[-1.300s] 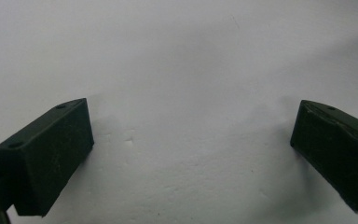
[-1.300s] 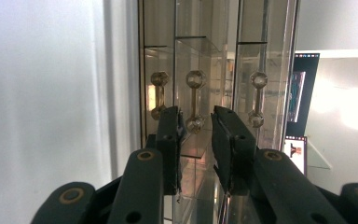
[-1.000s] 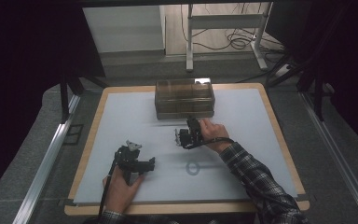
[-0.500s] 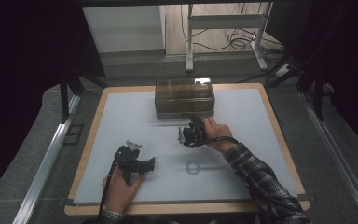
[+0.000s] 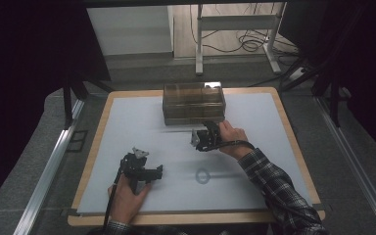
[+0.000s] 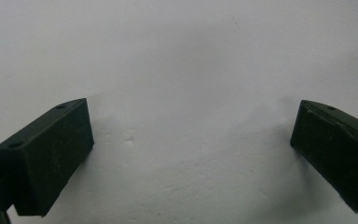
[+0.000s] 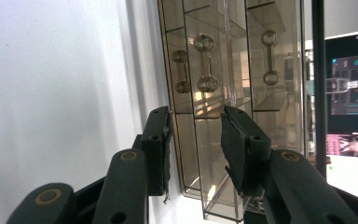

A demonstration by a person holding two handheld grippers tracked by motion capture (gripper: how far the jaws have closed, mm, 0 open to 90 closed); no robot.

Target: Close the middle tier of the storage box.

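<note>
Stage: early | right gripper [image 5: 199, 140] at six o'clock of the smoked acrylic drawer box [image 5: 194, 103], jaws just widening, probably nothing pinched | left gripper [image 5: 152, 172] spread, idle | drawers all shut

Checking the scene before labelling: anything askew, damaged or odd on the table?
Nothing stands out. The clear drawer box sits square at the table's far edge, drawers closed. A small ring lies flat on the mat. No spill or damage is visible.
</note>
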